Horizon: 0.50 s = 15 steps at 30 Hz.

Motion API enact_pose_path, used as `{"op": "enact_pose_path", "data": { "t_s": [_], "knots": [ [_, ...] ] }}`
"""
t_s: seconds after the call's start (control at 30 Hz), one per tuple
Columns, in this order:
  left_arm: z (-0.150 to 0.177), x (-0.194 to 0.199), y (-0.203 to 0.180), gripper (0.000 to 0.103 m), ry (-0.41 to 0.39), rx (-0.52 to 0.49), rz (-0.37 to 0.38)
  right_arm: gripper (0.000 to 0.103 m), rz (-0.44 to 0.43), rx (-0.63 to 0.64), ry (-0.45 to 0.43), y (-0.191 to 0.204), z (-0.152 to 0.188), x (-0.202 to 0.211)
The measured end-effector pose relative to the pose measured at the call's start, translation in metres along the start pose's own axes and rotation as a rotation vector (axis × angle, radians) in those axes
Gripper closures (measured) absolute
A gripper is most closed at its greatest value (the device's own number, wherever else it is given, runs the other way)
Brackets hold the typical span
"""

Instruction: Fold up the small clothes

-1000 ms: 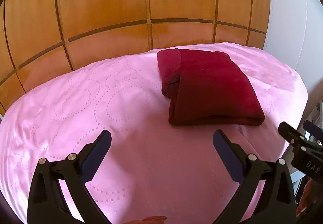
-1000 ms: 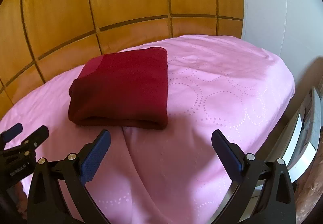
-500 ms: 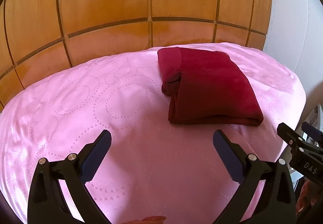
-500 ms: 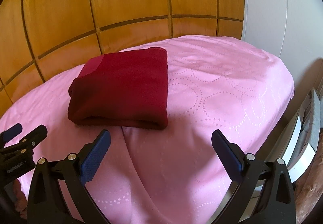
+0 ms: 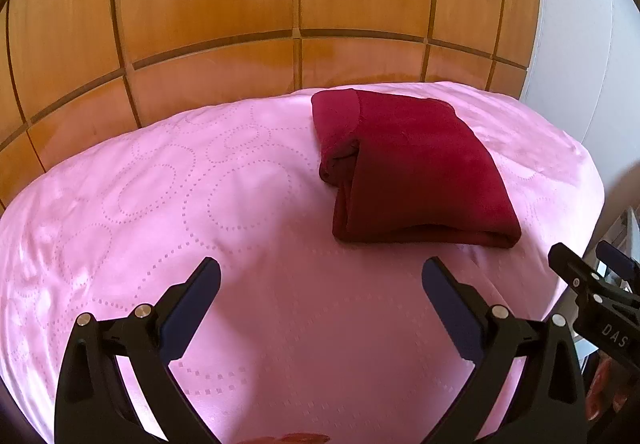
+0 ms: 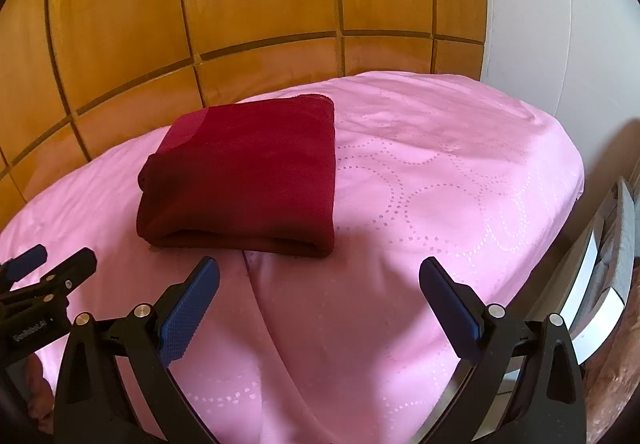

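A dark red garment (image 5: 412, 172) lies folded into a thick rectangular bundle on a bed covered with a pink sheet (image 5: 224, 212). The sheet carries a pattern of dotted rings. The bundle sits toward the far edge of the bed, close to the wooden panelled wall (image 5: 248, 4) behind it, and nearer the bed's right side as the left wrist view shows it. Its folded edge faces the cameras, with stacked layers showing along the near side; a looser fold is tucked in on its left side.

The left tongs (image 5: 320, 284) hover over the near part of the bed with the fingers spread wide and nothing between them, clear of the garment, which lies ahead and to their right. The right tongs (image 6: 320, 284) are likewise spread wide and empty, just short of the bundle's near edge, with the garment ahead and to their left. A crease in the sheet (image 6: 264, 308) runs from the bundle's near edge toward the right tongs.

Each tool shows at the side of the other's view. A white wall (image 6: 528, 12) stands past the bed's right side.
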State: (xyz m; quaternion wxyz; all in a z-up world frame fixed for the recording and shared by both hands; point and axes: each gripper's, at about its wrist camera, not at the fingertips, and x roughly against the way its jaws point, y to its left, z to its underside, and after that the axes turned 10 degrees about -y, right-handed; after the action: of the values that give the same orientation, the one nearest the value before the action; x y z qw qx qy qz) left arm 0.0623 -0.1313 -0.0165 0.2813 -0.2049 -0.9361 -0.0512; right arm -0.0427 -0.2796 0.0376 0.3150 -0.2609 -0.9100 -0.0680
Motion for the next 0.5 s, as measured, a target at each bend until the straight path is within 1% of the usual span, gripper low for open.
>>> {"op": "enact_pose_path", "data": {
  "t_s": [0.23,0.5],
  "knots": [
    [-0.0001,0.0005,-0.0024,0.002,-0.008,0.005,0.009,0.004,0.005,-0.003,0.0,0.001,0.0014,0.0019],
    [0.0003,0.0018,-0.0063,0.002,-0.005,-0.014,0.032,0.004,0.001,-0.003,0.003,0.0024,0.0011,0.001]
  ]
}}
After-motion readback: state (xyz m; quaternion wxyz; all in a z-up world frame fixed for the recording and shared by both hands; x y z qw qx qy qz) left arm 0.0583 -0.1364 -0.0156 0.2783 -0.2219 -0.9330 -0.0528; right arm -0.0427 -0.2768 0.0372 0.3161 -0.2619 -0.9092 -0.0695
